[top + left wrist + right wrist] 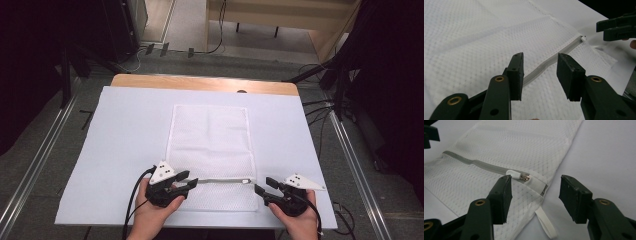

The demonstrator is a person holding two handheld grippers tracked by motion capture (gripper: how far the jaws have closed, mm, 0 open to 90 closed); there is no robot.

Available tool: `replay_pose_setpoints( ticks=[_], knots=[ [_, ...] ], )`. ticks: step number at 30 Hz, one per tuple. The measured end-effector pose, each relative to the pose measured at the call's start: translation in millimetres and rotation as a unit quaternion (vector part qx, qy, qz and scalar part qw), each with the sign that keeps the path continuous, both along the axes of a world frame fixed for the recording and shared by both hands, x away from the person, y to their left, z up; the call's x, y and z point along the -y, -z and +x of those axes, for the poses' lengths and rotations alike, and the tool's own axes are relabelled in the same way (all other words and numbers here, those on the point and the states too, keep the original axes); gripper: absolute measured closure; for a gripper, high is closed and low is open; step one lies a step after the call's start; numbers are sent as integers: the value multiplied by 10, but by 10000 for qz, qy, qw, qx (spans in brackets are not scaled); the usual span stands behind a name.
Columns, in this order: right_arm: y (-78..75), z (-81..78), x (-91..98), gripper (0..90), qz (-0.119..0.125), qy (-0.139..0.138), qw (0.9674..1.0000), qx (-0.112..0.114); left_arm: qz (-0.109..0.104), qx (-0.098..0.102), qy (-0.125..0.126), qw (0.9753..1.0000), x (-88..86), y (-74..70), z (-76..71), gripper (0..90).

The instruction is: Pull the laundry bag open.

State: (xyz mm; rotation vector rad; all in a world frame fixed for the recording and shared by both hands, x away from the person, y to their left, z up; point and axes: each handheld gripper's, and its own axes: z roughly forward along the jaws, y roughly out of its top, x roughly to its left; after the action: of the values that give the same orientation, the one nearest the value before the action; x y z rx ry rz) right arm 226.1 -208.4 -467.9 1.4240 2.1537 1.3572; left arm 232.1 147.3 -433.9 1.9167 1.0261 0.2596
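Both grippers' fingers spread: left gripper (189, 178) at bag's (210, 135) 7 o'clock, right gripper (264, 186) at 5; puller (513, 173) may slip, tiny.

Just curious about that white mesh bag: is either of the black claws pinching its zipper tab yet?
No: the zipper pull lies free beyond the open right gripper.

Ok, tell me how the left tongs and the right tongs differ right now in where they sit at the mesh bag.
The left tongs sit over the mesh bag at the left end of its grey zipper; the right tongs sit at the bag's right edge, near the zipper pull. The left tongs straddle the zipper line; the right tongs have the pull close to one jaw and bare table behind the other. Both are open, holding nothing.
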Motion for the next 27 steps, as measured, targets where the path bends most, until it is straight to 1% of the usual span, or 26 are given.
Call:
replay_pose_setpoints(
  ticks=[2, 4, 6, 8, 11, 12, 13, 14, 16, 18, 19, 20, 21, 22, 23, 24, 25, 26, 27],
  knots=[
    [-41, 28, -33, 446, -155, -97, 9998, -21, -38, -35, 53, 10000, 86, -7, 45, 590],
    [-55, 38, -40, 444, -191, -142, 9997, -16, -25, -64, 70, 10000, 210, -27, 117, 593],
    [-83, 48, -52, 437, -186, -183, 9997, -10, -46, -85, 117, 9999, 313, -45, 169, 599],
    [-83, 55, -49, 436, -100, -179, 9998, 11, -41, -99, 187, 9998, 424, -54, 210, 603],
    [-51, 71, -31, 437, -80, -114, 9999, 44, -35, -96, 299, 9995, 548, -51, 232, 606],
    [-21, 76, -21, 438, -10, -96, 9999, 27, -33, -87, 334, 9994, 573, -44, 231, 611],
    [-21, 76, -21, 438, -10, -96, 9999, 27, -36, -80, 369, 9993, 606, -26, 229, 611],
    [18, 74, -23, 442, 26, -66, 10000, 40, -35, -84, 399, 9992, 633, -3, 235, 620],
    [43, 79, -45, 442, 48, -96, 9999, 20, 30, -122, 468, 9988, 700, 40, 258, 628],
    [50, 81, -63, 442, 35, -110, 9999, 22, 105, -65, 543, 9985, 751, 61, 268, 631],
    [60, 83, -85, 442, -38, -120, 9999, 24, 149, -74, 563, 9983, 781, 71, 274, 634],
    [78, 85, -113, 441, -110, -152, 9998, 33, 113, -90, 563, 9983, 798, 82, 282, 639],
    [106, 91, -153, 437, -136, -217, 9997, -10, 88, -126, 562, 9983, 810, 92, 286, 647],
    [106, 91, -153, 437, -136, -217, 9997, -10, 77, -129, 573, 9982, 819, 103, 289, 647],
    [117, 95, -166, 432, -146, -243, 9996, -11, 117, -129, 573, 9982, 836, 124, 289, 651],
    [128, 99, -186, 427, -206, -247, 9995, -36, 159, -131, 560, 9982, 847, 139, 290, 654],
    [139, 98, -215, 402, -333, -207, 9992, -4, 162, -145, 554, 9982, 855, 160, 296, 661],
    [139, 98, -215, 402, -333, -207, 9992, -4, 162, -145, 554, 9982, 855, 160, 296, 661],
    [139, 91, -225, 398, -392, -178, 9991, 10, 133, -155, 545, 9983, 857, 170, 300, 661]
  ],
)
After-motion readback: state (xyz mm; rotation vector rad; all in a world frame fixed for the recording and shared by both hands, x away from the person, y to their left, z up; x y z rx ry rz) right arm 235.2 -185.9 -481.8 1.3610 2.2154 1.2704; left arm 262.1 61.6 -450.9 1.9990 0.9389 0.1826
